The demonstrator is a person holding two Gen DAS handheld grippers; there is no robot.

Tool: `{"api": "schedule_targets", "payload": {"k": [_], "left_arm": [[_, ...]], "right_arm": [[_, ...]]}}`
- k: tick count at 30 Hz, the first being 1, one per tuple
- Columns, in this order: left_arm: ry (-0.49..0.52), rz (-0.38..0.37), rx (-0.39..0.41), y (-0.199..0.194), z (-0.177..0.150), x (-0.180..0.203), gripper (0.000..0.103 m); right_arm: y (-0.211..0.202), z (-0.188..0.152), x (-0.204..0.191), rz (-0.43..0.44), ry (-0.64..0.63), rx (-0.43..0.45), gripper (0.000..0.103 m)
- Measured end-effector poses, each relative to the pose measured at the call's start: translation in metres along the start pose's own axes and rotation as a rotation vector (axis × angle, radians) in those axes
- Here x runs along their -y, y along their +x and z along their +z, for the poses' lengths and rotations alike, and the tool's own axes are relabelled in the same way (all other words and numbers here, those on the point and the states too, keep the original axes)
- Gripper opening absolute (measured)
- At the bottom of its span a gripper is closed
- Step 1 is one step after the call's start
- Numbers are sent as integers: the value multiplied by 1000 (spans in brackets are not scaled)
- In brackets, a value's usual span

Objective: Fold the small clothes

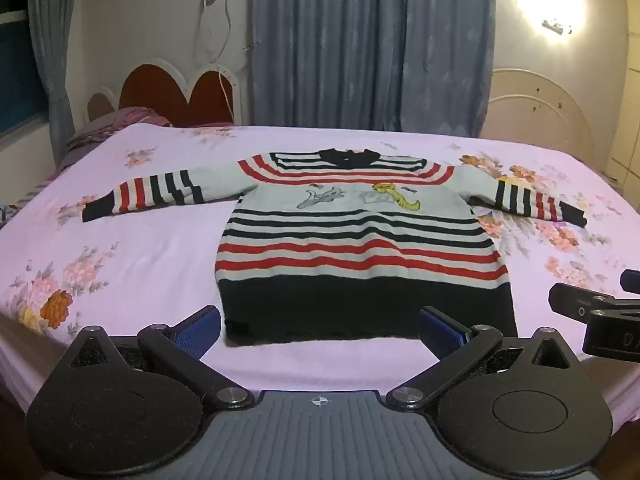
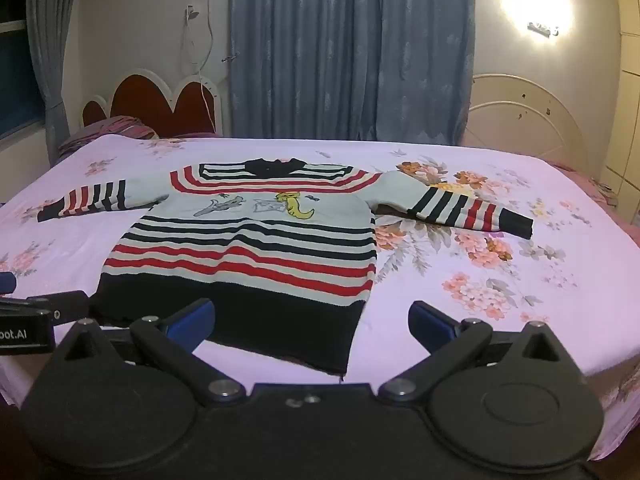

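Observation:
A small striped sweater [image 1: 360, 236] lies flat on the bed, face up, both sleeves spread out, black hem nearest me. It has red, black and pale stripes and a cartoon print on the chest. It also shows in the right wrist view [image 2: 256, 248]. My left gripper [image 1: 320, 328] is open and empty, just in front of the hem. My right gripper [image 2: 312, 322] is open and empty, over the hem's right corner. The right gripper shows at the right edge of the left wrist view [image 1: 592, 312]; the left gripper shows at the left edge of the right wrist view [image 2: 36, 316].
The bed has a pink floral sheet [image 1: 132, 256]. A red and white headboard [image 1: 180, 92] and bedding [image 1: 120, 120] are at the far left. Blue curtains [image 1: 372, 40] hang behind. A white bed frame end [image 1: 536, 108] stands at the far right.

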State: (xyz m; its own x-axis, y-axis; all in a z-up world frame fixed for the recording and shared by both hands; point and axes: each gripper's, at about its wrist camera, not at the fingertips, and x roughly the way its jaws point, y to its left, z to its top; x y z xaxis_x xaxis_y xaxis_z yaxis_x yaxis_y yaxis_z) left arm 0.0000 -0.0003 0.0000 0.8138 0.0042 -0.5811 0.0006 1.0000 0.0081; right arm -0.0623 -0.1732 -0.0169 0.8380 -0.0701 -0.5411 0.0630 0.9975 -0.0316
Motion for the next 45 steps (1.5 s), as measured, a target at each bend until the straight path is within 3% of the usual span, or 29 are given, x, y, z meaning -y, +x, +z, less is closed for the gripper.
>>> {"api": "schedule_targets", "payload": {"k": [45], "left_arm": [[-12,6,-6,1,-1,-5,103]], "right_arm": [[1,1,-3,0,8,13,102]]}}
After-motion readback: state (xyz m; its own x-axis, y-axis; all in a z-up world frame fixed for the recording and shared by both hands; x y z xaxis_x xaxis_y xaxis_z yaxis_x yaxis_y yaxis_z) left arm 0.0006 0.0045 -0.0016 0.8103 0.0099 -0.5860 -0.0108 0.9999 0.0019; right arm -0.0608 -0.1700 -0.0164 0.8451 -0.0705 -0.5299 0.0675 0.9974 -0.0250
